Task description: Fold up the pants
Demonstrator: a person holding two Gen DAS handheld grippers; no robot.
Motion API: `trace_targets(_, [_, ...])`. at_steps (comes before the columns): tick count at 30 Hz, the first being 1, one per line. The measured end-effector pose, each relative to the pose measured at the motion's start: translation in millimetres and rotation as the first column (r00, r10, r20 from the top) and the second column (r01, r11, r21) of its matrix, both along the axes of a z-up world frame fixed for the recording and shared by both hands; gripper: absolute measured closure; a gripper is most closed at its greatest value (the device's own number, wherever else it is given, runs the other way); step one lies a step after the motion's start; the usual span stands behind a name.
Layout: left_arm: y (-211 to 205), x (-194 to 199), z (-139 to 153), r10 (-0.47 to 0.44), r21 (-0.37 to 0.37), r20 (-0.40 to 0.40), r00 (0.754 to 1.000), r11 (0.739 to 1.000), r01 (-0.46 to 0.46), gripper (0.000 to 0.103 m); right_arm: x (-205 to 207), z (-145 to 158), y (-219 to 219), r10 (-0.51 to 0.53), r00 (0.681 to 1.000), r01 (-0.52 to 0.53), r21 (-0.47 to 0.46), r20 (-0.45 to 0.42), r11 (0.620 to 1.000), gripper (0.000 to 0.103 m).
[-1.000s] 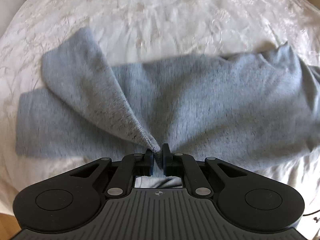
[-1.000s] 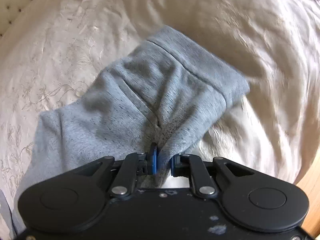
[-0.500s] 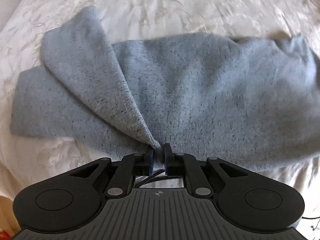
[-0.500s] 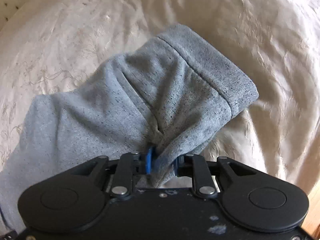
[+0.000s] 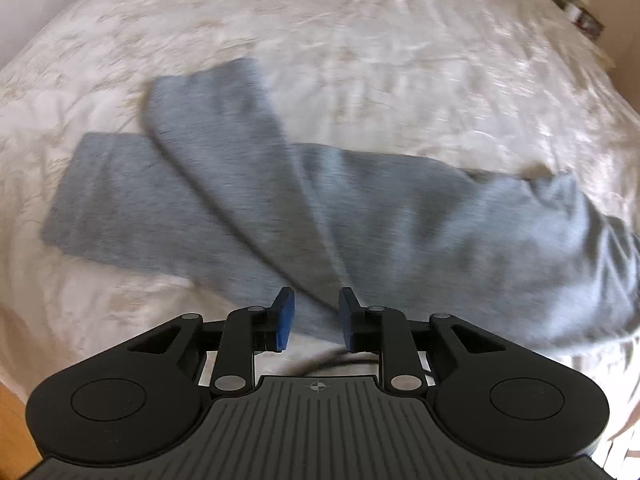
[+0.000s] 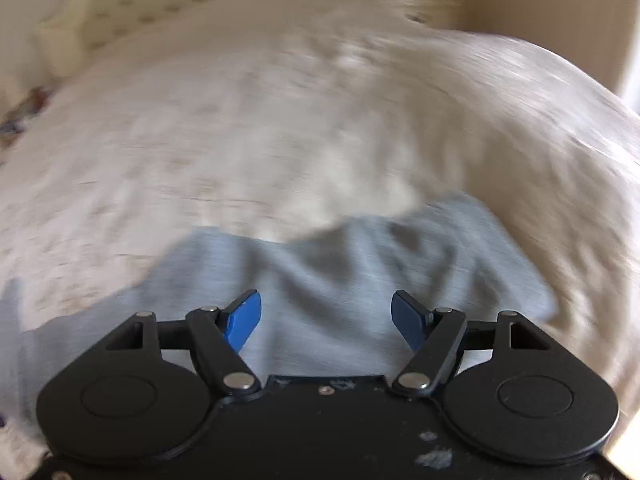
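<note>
The grey pants (image 5: 360,216) lie on the cream bedspread (image 5: 360,60). In the left wrist view one leg lies flat to the left and the other crosses over it, angled up-left. My left gripper (image 5: 316,320) is open, its blue pads either side of the near fabric edge and apart from it. In the blurred right wrist view the waist end of the pants (image 6: 360,280) lies rumpled on the bed in front of my right gripper (image 6: 326,320), which is wide open and empty.
The bedspread (image 6: 240,120) covers the whole bed. A tufted headboard (image 6: 140,12) shows at the back left in the right wrist view. A bedside table with small items (image 5: 576,4) is at the far right. Wooden floor (image 5: 12,432) shows at the bed's near edge.
Both grippers were shut on the pants; both have opened and let go. The fabric has dropped onto the bed. Both grippers have drawn back and up, with motion blur.
</note>
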State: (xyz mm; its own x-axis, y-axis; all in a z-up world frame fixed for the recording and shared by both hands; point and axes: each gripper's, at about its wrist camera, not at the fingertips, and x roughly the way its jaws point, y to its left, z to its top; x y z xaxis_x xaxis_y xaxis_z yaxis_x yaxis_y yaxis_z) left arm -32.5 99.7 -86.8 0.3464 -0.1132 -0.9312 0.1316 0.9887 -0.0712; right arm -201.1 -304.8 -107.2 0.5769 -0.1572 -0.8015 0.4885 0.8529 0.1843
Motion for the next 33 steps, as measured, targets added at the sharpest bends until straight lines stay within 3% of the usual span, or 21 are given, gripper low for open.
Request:
trace_targets(7, [42.7,40.3,-24.6,-0.011,0.060,-0.028,1.000,0.998,0.013,0.079,52.8,14.7,87.1,0.260,0.961,-0.272,0.159,0.094,0.949,0.028])
trace_targets(11, [70.6,52.9,-61.3,-0.083,0.212,-0.147,0.986,0.971,0.114,0.078,84.2,20.2,159.4,0.327,0.941,-0.339,0.213,0.089,0.917,0.028])
trace_targets(12, [81.7,52.8,-67.4,-0.074,0.217,-0.165,0.983,0.970,0.110,0.076,91.7,19.8,175.2,0.343,0.935,-0.354,0.235,0.089,0.905,0.028])
trace_targets(13, [99.8,53.6,-74.0,-0.051,0.197,-0.191,0.980,0.976,0.089,0.076,99.1,19.3,192.0,0.366,0.926,-0.377,0.249,0.088,0.892,0.028])
trace_targets(15, [130.0,55.1,-72.3,-0.028,0.087,-0.197,0.980,0.995,0.046,0.077,117.1,19.8,232.1,0.426,0.901,-0.433,0.242,0.083,0.868,0.028])
trace_targets(17, [148.1,58.3,-63.9,-0.034,0.032,-0.202,0.979,0.999,0.041,0.077,139.4,13.1,262.8,0.467,0.880,-0.474,0.256,0.090,0.843,0.028])
trace_targets(21, [170.6,67.7,-41.0,-0.053,0.001,-0.144,0.988,0.999,0.054,0.077,195.1,-8.4,308.4,0.501,0.860,-0.505,0.291,0.094,0.812,0.028])
trace_targets(26, [214.7,85.7,-56.6,0.070,-0.050,-0.211,0.975,0.995,-0.082,0.077,250.4,-30.4,344.6,0.544,0.838,-0.531,0.287,0.041,0.797,0.036])
trace_targets(28, [226.5,90.4,-64.5,0.081,-0.042,-0.225,0.971,0.995,-0.092,0.077,261.8,-28.3,359.4,0.602,0.797,-0.589,0.261,0.033,0.765,0.042])
trace_targets(31, [240.6,95.3,-63.7,0.078,-0.067,-0.242,0.967,0.993,-0.096,0.077,260.5,-17.3,389.3,0.711,0.703,-0.698,0.218,0.028,0.682,0.046])
trace_targets(33, [245.9,96.5,-58.0,0.066,-0.048,-0.242,0.968,0.996,-0.079,0.077,256.1,-15.8,406.5,0.738,0.674,-0.729,0.138,-0.022,0.670,0.043])
